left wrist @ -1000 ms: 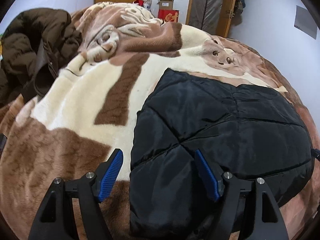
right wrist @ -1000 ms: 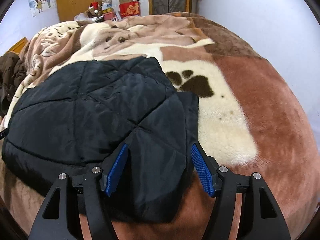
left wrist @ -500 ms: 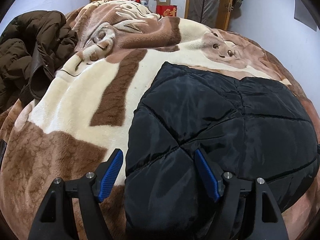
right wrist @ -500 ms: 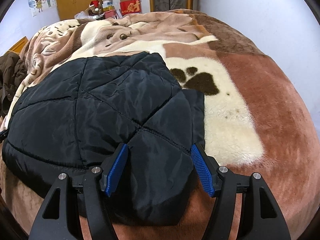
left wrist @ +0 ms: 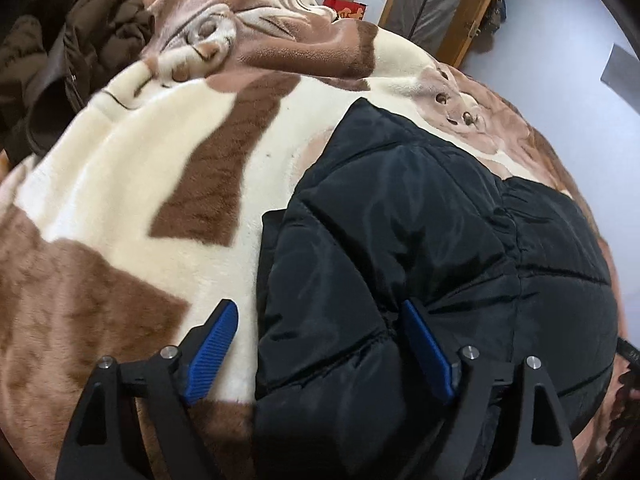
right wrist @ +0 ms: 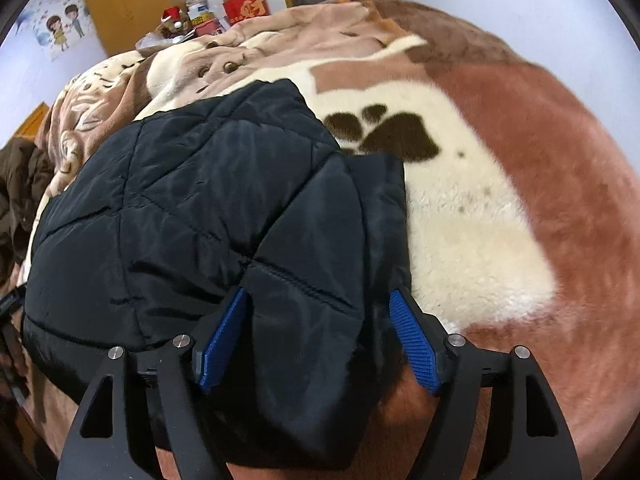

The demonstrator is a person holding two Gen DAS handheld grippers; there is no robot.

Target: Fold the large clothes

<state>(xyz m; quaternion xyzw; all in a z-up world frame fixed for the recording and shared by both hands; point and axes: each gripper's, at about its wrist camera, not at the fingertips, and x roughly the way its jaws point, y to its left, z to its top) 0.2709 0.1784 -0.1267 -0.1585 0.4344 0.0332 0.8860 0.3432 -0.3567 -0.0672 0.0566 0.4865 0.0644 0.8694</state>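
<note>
While it lies folded into a thick bundle on the bed's blanket (left wrist: 120, 184), the black quilted jacket (left wrist: 420, 240) runs its long axis across the bed between the two grippers. Around its near left corner the left gripper (left wrist: 320, 344) has blue-padded fingers (left wrist: 212, 350) spread wide, one pad over the blanket, the other against the fabric; nothing is pinched. Over the jacket (right wrist: 192, 208) at its right end, the right gripper (right wrist: 316, 338) is likewise spread, a padded fold bulging between its fingers (right wrist: 222, 340). A brown coat (left wrist: 60, 48) is heaped at the blanket's far left, and a red box (right wrist: 244, 4) sits beyond the bed.
</note>
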